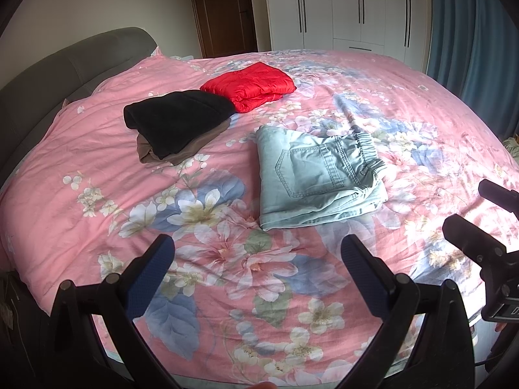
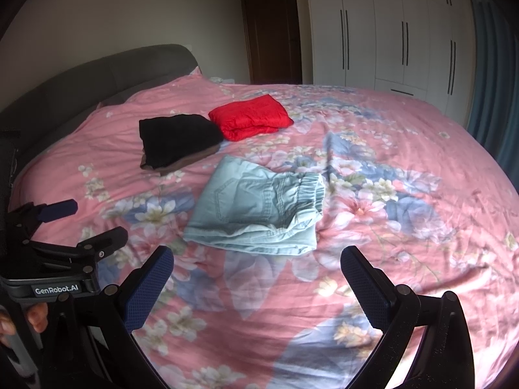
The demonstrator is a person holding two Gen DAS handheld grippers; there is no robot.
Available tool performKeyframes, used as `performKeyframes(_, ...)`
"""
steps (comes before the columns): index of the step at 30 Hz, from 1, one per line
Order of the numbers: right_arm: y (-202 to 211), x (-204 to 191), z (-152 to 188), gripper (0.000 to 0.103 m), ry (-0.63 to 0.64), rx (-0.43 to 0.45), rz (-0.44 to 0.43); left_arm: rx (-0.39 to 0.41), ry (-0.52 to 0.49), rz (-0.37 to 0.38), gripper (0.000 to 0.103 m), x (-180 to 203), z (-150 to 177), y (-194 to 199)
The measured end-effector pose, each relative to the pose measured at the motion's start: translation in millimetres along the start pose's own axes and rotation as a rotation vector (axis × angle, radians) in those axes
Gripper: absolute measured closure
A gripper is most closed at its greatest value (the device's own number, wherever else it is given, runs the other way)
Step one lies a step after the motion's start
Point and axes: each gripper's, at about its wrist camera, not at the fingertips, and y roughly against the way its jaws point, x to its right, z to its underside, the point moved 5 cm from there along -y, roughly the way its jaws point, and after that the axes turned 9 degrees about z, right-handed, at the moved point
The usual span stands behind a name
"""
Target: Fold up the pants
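Observation:
Light blue denim pants (image 1: 316, 176) lie folded into a compact rectangle on the pink floral bedspread (image 1: 81, 149), back pocket up, elastic waistband to the right. They also show in the right wrist view (image 2: 256, 215). My left gripper (image 1: 258, 253) is open and empty, held above the bedspread short of the pants' near edge. My right gripper (image 2: 258, 264) is open and empty, just short of the pants' near edge. The right gripper shows at the right edge of the left wrist view (image 1: 480, 214). The left gripper shows at the left in the right wrist view (image 2: 90, 223).
A folded black garment (image 1: 178, 121) on a brown one (image 1: 152, 157) and a folded red garment (image 1: 249, 84) lie farther back on the bed. A grey headboard (image 1: 65, 74) is at left. White wardrobes (image 1: 340, 6), a brown door (image 1: 223, 9) and a blue curtain (image 1: 473, 39) stand behind.

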Motion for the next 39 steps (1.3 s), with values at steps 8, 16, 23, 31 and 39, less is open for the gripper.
performKeyframes(8, 0.3, -1.2, 0.1, 0.001, 0.0, 0.0, 0.001, 0.0, -0.001, -0.002, 0.0, 0.3, -0.3, 0.4)
performKeyframes(16, -0.3, -1.0, -0.3, 0.001, -0.001, 0.0, 0.001, 0.0, -0.002, -0.002, 0.0, 0.6, -0.6, -0.3)
performKeyframes(23, 0.3, -1.3, -0.5, 0.001, -0.001, 0.0, 0.0, -0.001, -0.003, -0.002, 0.001, 0.7, -0.8, 0.3)
performKeyframes(31, 1.2, -2.2, -0.4, 0.001, -0.001, 0.001, 0.002, -0.001, -0.005, -0.002, 0.0, 0.6, -1.3, -0.2)
performKeyframes(39, 0.0, -1.9, -2.0, 0.001, 0.0, 0.002, -0.001, 0.0, -0.006, -0.001, 0.0, 0.9, -1.6, 0.7)
